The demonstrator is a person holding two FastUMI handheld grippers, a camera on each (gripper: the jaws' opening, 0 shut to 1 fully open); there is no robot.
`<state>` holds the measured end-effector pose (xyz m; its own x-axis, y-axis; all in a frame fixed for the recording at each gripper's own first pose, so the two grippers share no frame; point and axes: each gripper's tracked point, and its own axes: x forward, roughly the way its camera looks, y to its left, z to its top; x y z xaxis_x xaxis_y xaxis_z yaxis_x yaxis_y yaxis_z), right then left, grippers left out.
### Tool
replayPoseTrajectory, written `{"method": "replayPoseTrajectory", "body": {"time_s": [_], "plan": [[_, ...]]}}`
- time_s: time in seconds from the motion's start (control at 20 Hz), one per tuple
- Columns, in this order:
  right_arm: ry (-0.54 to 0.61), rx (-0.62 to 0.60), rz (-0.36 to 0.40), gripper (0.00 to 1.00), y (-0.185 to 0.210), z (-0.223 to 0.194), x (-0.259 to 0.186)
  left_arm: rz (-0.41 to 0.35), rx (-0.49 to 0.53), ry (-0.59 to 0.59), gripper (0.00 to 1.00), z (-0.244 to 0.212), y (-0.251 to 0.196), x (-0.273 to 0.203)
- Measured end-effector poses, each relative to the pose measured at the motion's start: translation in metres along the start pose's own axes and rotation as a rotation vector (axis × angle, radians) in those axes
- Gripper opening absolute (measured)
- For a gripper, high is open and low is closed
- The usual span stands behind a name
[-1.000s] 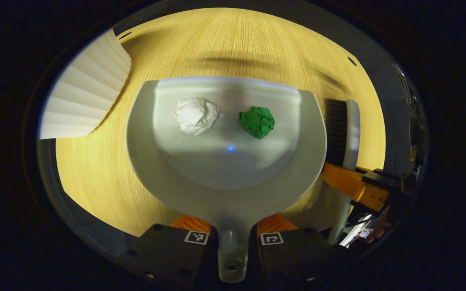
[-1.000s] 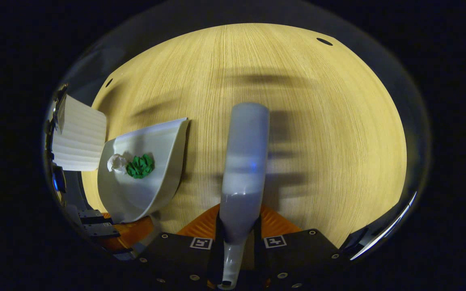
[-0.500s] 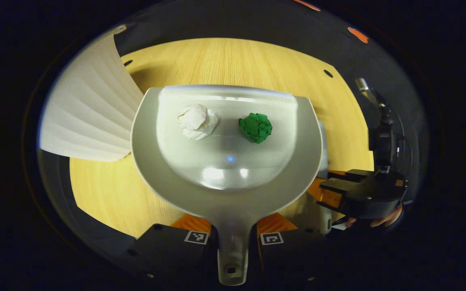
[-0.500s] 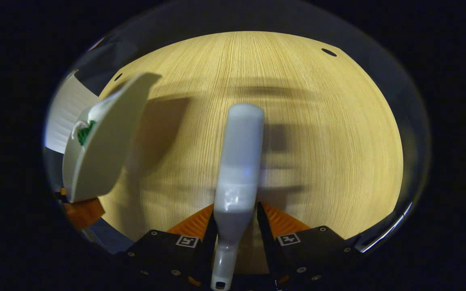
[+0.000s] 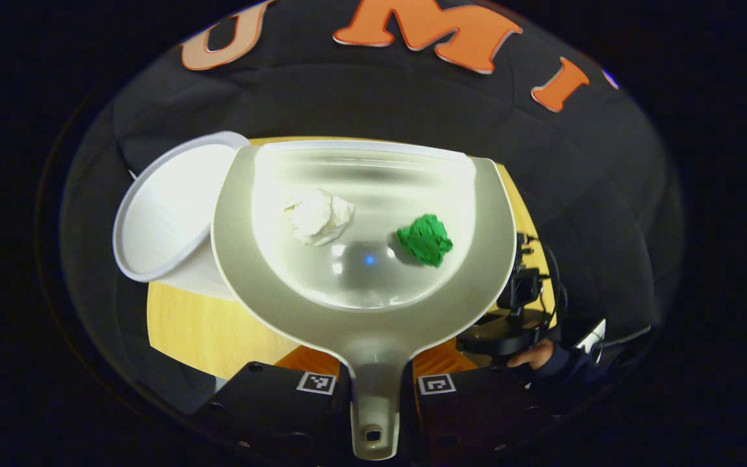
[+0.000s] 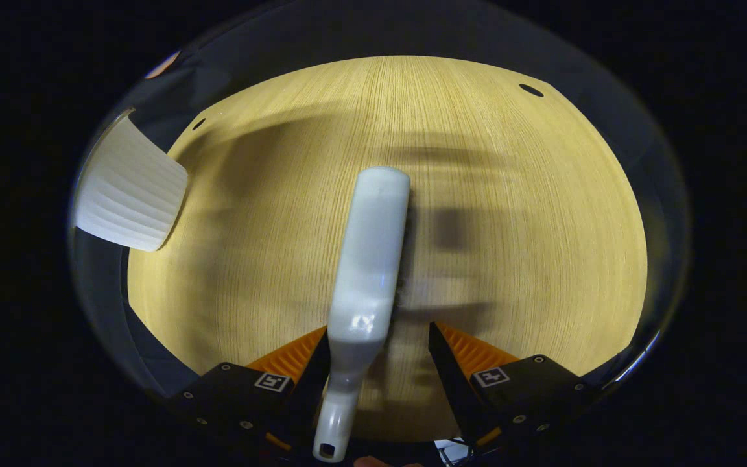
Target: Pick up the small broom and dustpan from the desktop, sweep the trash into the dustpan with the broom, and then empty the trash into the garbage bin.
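The light wooden desktop has thin lines in its grain and dark, blurry shadows across it. Behind it hangs the black cloth wall of the booth. A white ribbed garbage bin stands at the far left of the desk in the right gripper view. In the left gripper view its round open rim sits just left of the dustpan, partly behind it.

The left gripper is pinching the handle of the pale grey plastic dustpan, one finger on each side. The dustpan is held up off the desk, beside the bin. Inside it lie a crumpled white paper ball and a crumpled green paper ball, a little apart.

The right gripper has its fingers spread wide. The small white broom lies on the desk between them. Its handle rests against the left finger, and the right finger is clear of it. In the left gripper view, a hand holds this gripper low on the right.
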<state>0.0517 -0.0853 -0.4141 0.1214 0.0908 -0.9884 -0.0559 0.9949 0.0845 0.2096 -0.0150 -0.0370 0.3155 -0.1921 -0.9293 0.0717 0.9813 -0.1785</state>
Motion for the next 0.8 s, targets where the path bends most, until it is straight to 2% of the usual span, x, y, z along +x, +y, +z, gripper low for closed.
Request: {"method": "replayPoseTrajectory", "body": {"time_s": [0.15,0.35,0.45,0.6,0.8], "plan": [[-0.003,0.002,0.009,0.87,0.001,0.0,0.0,0.074,-0.046,-0.089,0.31,0.023,0.043,-0.022],[-0.011,0.013,0.022,0.87,0.003,0.004,-0.001,0.194,-0.109,-0.032,0.31,0.017,0.133,-0.041],[-0.013,0.016,0.021,0.87,0.002,0.005,0.0,0.283,-0.107,-0.003,0.32,0.012,0.173,-0.051],[-0.01,0.015,0.017,0.87,0.001,0.004,0.0,0.366,-0.036,0.042,0.32,0.011,0.223,-0.06],[-0.006,0.007,0.021,0.87,0.004,0.004,0.001,0.465,0.102,0.142,0.32,0.006,0.258,-0.061]]}}
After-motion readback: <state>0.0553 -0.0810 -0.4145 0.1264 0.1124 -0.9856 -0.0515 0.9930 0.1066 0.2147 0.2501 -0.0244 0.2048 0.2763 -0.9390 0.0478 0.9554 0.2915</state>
